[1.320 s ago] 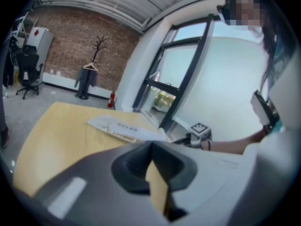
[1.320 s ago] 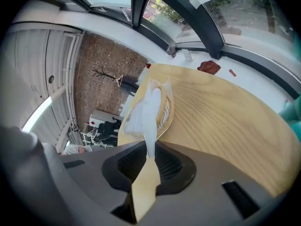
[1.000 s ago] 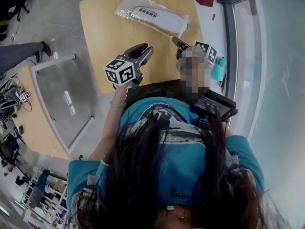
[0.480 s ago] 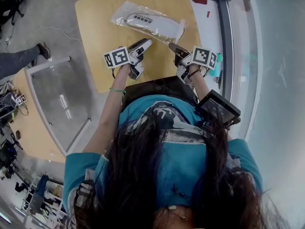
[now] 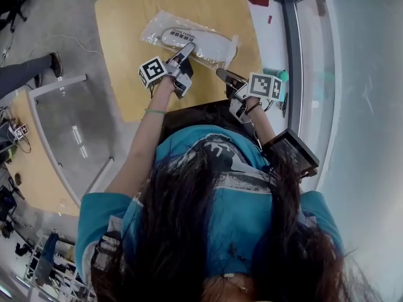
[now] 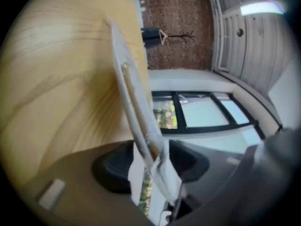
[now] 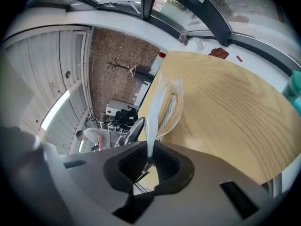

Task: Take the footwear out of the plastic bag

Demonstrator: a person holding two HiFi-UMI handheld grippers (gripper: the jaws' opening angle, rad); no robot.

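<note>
1. Already the left gripper [image 5: 187, 48] had come down from its raised pose of a moment before and rolled over, so that it lay against the plastic bag [image 5: 160, 35] on the wooden surface [image 5: 126, 74].
2. Its jaws had just been opening. They stood parted, with the bag's thin edge running between them but not pinched, so this gripper was released.
3. The right gripper [image 5: 221, 75] was clenched on the bag's white end flap, which rose straight out from between its pads. It had kept that hold while the bag shifted a little.
4. The white slipper [image 5: 211, 44] lay wholly inside the bag, just beyond the left gripper's tips and ahead of the right gripper, to its left.
5. By my reading, the extraction itself had not begun. One end of the bag was anchored, and the left gripper was placed to bite the film.
6. The next move probably called for closing the left jaws and working the bag's mouth open.
7. The thin film could slip or tear, and a pinch through the plastic might trap the slipper inside.
</note>
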